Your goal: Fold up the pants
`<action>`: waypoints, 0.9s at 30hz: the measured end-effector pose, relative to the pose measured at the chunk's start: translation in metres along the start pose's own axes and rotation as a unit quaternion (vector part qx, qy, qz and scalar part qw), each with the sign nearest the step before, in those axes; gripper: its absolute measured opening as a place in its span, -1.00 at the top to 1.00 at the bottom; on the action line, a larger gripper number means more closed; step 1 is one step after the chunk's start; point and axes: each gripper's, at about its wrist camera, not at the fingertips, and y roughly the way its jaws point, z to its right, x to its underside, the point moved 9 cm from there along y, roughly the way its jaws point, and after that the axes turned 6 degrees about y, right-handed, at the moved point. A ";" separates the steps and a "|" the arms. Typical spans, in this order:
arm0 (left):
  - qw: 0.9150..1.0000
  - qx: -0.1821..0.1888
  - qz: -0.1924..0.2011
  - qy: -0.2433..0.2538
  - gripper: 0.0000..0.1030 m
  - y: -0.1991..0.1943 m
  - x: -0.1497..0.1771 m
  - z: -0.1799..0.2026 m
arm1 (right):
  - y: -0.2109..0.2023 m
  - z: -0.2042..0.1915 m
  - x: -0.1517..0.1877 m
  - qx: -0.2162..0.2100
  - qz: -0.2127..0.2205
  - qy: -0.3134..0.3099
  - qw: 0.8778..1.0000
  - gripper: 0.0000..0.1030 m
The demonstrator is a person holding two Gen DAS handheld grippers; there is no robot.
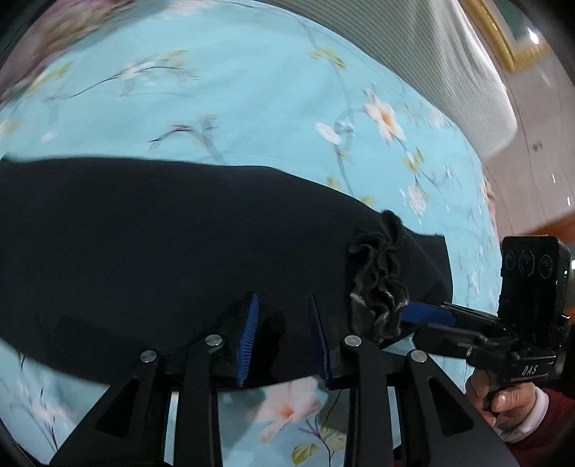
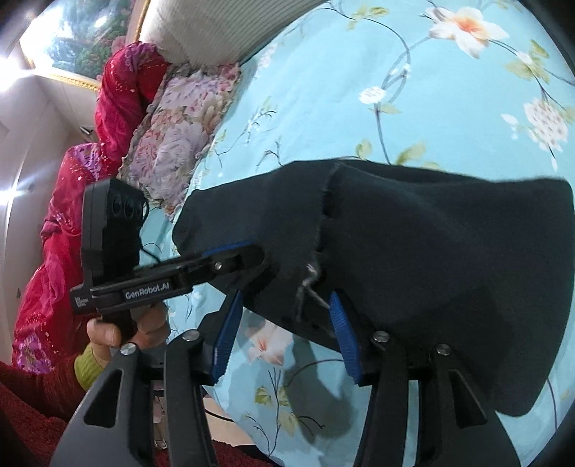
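Observation:
Black pants [image 1: 161, 251] lie folded across a light-blue flowered bed sheet [image 1: 215, 89]. In the left wrist view my left gripper [image 1: 284, 341] hovers at the pants' near edge. Its blue pads [image 1: 248, 337] stand apart with black cloth showing in the gap, not pinched. The right gripper [image 1: 424, 319], held by a hand [image 1: 503, 398], reaches in from the right at the frayed, bunched end [image 1: 377, 280]. In the right wrist view my right gripper [image 2: 285, 341] stands open over the pants [image 2: 449, 269] edge and a frayed seam [image 2: 309, 280]. The left gripper [image 2: 233, 258] touches the pants' left corner.
Flowered pillows [image 2: 179, 125] and a red sequined cloth [image 2: 118, 89] lie at the bed's head. A ribbed white headboard [image 2: 201, 28] and a gold-framed picture [image 2: 90, 36] stand behind. The bed's near edge runs close under both grippers.

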 end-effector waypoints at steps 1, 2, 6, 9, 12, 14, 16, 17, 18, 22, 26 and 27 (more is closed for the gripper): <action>1.000 -0.003 0.007 -0.017 0.42 -0.006 0.004 -0.008 | 0.001 -0.002 -0.002 -0.001 -0.001 -0.003 1.000 -0.01; 1.000 -0.004 0.011 -0.027 0.42 -0.011 0.006 -0.015 | 0.004 -0.006 -0.004 -0.002 -0.004 -0.007 1.000 -0.01; 0.997 -0.013 0.031 -0.077 0.40 -0.033 0.021 -0.045 | 0.016 -0.019 -0.008 -0.004 -0.017 -0.022 1.000 -0.01; 0.993 -0.023 0.044 -0.107 0.36 -0.047 0.030 -0.066 | 0.027 -0.030 -0.010 -0.007 -0.029 -0.037 0.999 -0.01; 0.989 -0.033 0.054 -0.135 0.24 -0.057 0.038 -0.085 | 0.038 -0.041 -0.013 -0.012 -0.040 -0.052 0.998 -0.01; 0.986 -0.040 0.060 -0.151 0.23 -0.064 0.044 -0.097 | 0.045 -0.048 -0.015 -0.015 -0.047 -0.062 0.997 -0.01; 0.983 -0.043 0.066 -0.168 0.23 -0.070 0.049 -0.107 | 0.053 -0.056 -0.017 -0.016 -0.053 -0.071 0.996 -0.01; 0.981 -0.044 0.068 -0.176 0.23 -0.073 0.051 -0.112 | 0.055 -0.057 -0.018 -0.017 -0.054 -0.074 0.996 -0.01; 0.980 -0.044 0.070 -0.182 0.23 -0.076 0.053 -0.117 | 0.059 -0.061 -0.020 -0.018 -0.056 -0.078 0.995 -0.01; 0.973 -0.055 0.080 -0.208 0.18 -0.087 0.060 -0.138 | 0.069 -0.071 -0.025 -0.017 -0.063 -0.089 0.994 -0.01; 0.967 -0.061 0.086 -0.230 0.16 -0.095 0.067 -0.157 | 0.082 -0.081 -0.032 -0.015 -0.071 -0.102 0.992 -0.01; 0.966 -0.062 0.087 -0.235 0.14 -0.096 0.068 -0.161 | 0.086 -0.084 -0.034 -0.013 -0.074 -0.106 0.992 -0.01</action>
